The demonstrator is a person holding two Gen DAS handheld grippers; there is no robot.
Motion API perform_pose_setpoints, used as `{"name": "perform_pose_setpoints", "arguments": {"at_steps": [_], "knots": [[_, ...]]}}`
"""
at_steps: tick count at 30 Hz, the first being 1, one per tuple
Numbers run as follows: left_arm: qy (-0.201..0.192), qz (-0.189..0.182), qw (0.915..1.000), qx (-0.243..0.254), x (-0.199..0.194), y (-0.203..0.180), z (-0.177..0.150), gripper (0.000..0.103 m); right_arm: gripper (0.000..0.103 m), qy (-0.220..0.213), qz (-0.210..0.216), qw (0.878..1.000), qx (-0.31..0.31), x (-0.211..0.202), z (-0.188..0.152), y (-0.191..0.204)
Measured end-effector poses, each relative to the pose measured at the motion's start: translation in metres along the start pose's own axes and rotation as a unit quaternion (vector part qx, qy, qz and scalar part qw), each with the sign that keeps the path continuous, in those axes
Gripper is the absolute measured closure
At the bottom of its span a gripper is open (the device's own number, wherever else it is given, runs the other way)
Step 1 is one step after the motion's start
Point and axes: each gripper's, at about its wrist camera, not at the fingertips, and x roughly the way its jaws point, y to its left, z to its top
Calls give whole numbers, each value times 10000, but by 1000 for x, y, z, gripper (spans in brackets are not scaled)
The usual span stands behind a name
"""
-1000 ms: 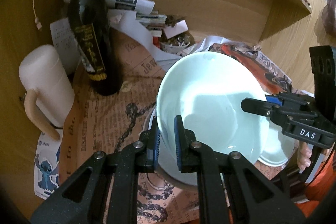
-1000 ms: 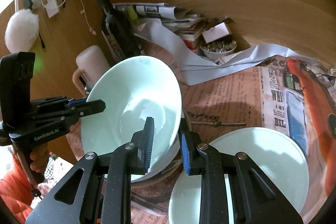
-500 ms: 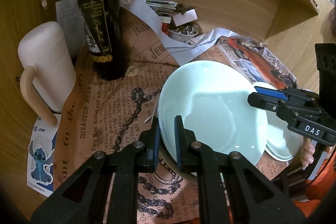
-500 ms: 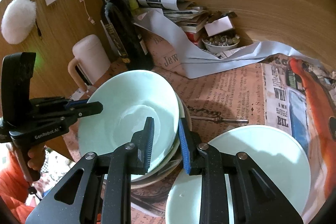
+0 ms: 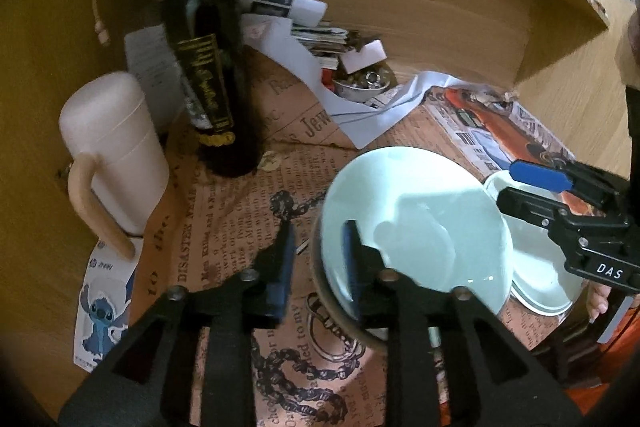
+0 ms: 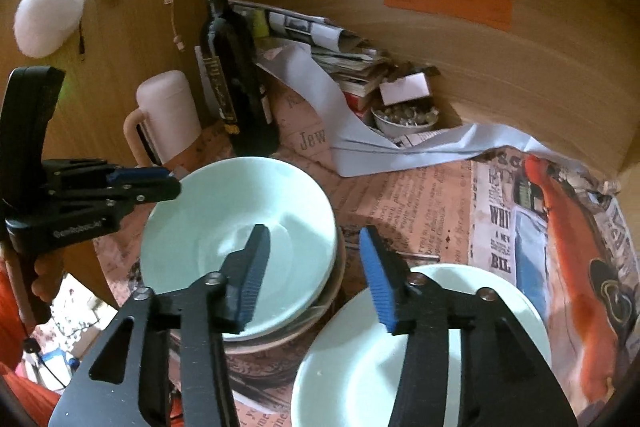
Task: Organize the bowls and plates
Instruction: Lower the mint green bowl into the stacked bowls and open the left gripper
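Observation:
A pale mint bowl [image 5: 420, 227] [image 6: 240, 227] rests nested in a darker patterned bowl [image 6: 280, 351] on the newspaper-covered table. A pale mint plate [image 6: 420, 355] [image 5: 536, 275] lies flat just to its right. My left gripper [image 5: 318, 259] is open, its fingers straddling the bowl's near left rim without pinching it. My right gripper [image 6: 314, 275] is open wide, its jaws on either side of the bowl's right rim, above the gap between bowl and plate.
A dark wine bottle [image 5: 208, 67] and a cream lidded mug [image 5: 116, 155] stand at the back left. A small bowl of trinkets [image 6: 404, 119] and stacked papers [image 6: 344, 59] sit against the wooden back wall. A Stitch sticker [image 5: 100, 311] lies near the left edge.
Both grippers lowered the mint bowl from a tilted, lifted hold into the patterned bowl, then opened and let go of its rim.

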Motion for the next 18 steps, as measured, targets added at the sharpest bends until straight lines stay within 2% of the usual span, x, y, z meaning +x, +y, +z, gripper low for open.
{"name": "perform_pose_setpoints", "arguments": {"at_steps": [2, 3, 8, 18], "knots": [[27, -46, 9998, -183, -1, 8, -3, 47, 49, 110, 89, 9996, 232, 5, -2, -9], [42, -89, 9996, -275, -1, 11, -6, 45, 49, 160, 129, 9993, 302, 5, -4, -11], [264, -284, 9982, -458, 4, 19, -16, 43, 49, 480, 468, 9952, 708, 17, -11, -21], [474, -613, 9953, -586, 15, 18, -22, 42, 49, 697, 571, 9941, 596, 30, -11, -14]]}}
